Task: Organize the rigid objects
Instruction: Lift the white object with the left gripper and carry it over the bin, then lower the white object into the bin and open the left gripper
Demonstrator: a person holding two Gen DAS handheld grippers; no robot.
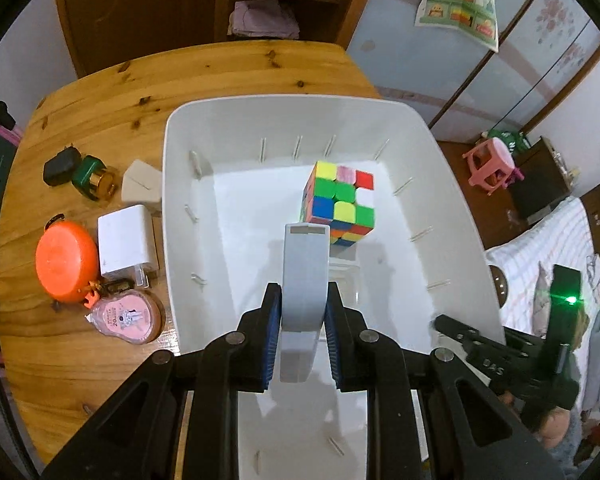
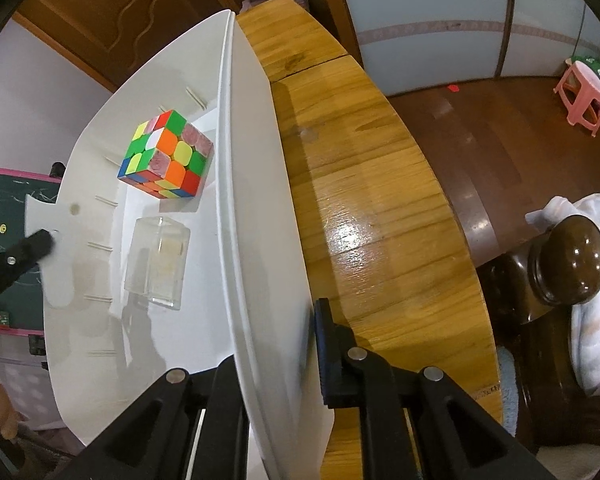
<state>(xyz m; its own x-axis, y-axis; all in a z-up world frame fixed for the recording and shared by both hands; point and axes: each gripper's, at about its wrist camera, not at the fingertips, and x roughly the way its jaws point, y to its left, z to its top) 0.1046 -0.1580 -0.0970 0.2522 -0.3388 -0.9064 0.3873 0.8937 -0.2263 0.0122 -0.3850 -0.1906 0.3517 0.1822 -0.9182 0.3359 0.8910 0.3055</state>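
Left tool [image 1: 302, 322] grips grey tape roll [image 1: 303, 276] — over white bin [image 1: 188, 128].

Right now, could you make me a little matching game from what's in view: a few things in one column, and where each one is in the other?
Things:
1. puzzle cube
2. white divider
3. orange case
4. clear box

Places:
A. on the wooden table, left of the bin
B. far end of the white bin
C. held in the left hand-held gripper
D. bin floor, nearer than the cube

Pairs: 1-B, 2-C, 3-A, 4-D

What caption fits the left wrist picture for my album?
Left gripper holds a grey tape roll over the white bin with a puzzle cube inside.
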